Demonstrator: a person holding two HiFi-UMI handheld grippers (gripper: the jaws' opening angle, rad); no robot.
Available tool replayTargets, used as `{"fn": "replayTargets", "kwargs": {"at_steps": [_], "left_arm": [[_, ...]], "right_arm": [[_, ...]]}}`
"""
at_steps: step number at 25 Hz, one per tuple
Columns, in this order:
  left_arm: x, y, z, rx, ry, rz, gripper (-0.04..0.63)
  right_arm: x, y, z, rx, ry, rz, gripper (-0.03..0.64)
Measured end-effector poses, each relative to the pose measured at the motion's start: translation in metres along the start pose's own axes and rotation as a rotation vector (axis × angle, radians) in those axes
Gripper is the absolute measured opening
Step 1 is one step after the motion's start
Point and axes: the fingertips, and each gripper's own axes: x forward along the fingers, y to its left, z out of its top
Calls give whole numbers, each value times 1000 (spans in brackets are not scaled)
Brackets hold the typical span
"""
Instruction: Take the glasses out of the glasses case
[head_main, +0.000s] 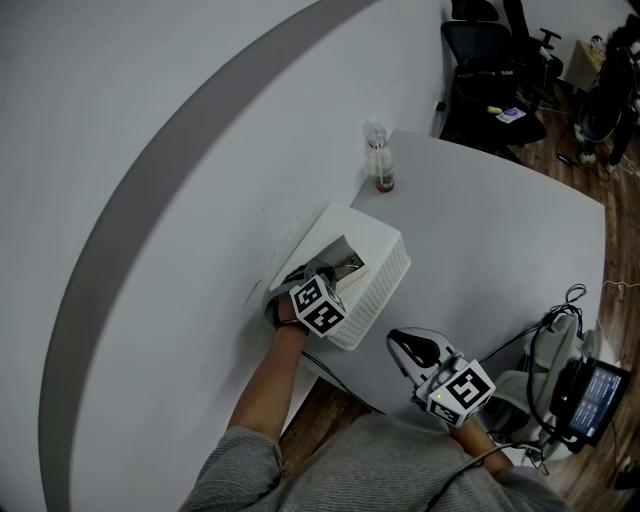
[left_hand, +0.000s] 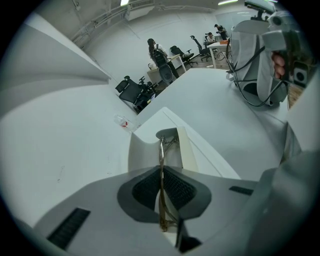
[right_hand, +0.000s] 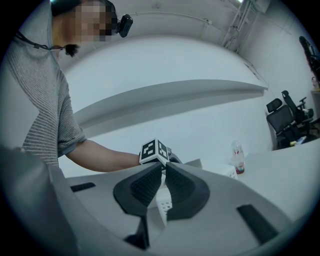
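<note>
Left gripper (left_hand: 161, 170) is pinched tight on the thin wire glasses (left_hand: 161, 146), just above the open case (left_hand: 186, 150) at the white basket (head_main: 385, 265) mid-frame. Right gripper (right_hand: 162, 167), lower right, is closed with nothing in it.

The wall (head_main: 150, 250) stands close left of the basket (head_main: 385, 290); open table (head_main: 500, 240) lies right, a bottle (head_main: 379, 160) beyond.
</note>
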Motion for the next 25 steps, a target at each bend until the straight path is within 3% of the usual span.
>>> {"fn": "replayTargets", "kwargs": {"at_steps": [25], "left_arm": [[-35,31,19,-119,-128,191,26]], "right_arm": [[-1,4,-2,-5,8,13,17]]}}
